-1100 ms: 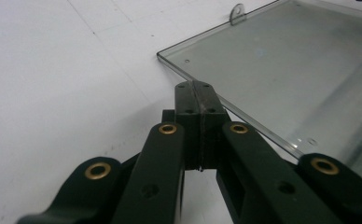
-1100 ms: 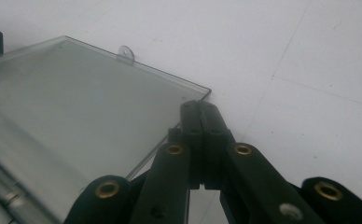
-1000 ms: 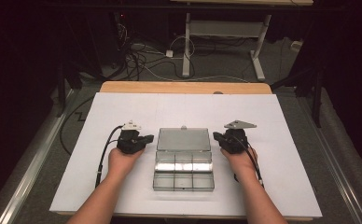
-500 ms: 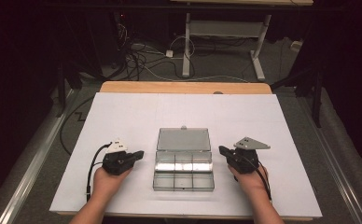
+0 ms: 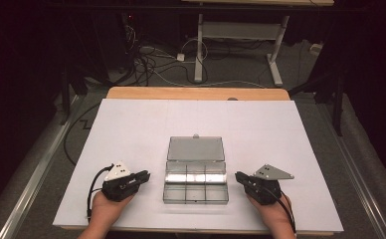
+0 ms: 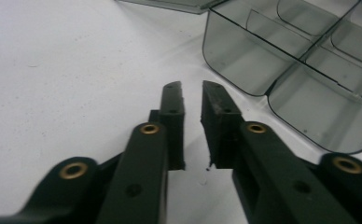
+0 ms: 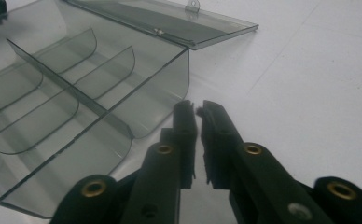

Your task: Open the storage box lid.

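A clear smoky plastic compartment box (image 5: 196, 201) lies open in the middle of the white table top, its lid (image 5: 195, 148) flat behind it and its several compartments bare. My left gripper (image 5: 146, 175) rests on the table to the box's left, jaws pointing at it. In the left gripper view its jaws (image 6: 191, 88) stand nearly together around nothing, short of the box's corner (image 6: 244, 60). My right gripper (image 5: 238, 177) lies to the box's right. Its jaws (image 7: 197, 107) show only a thin slit and hold nothing, close to the box wall (image 7: 160, 88).
The white sheet (image 5: 131, 124) covers a wooden table (image 5: 196, 93) with wide free room around the box. Beyond the far edge are floor cables (image 5: 151, 64) and a desk frame (image 5: 241, 35). Metal rails (image 5: 37, 169) run along both sides.
Both hands have drawn back from the box's sides toward the near table edge and slightly outward. The box has stayed in place.
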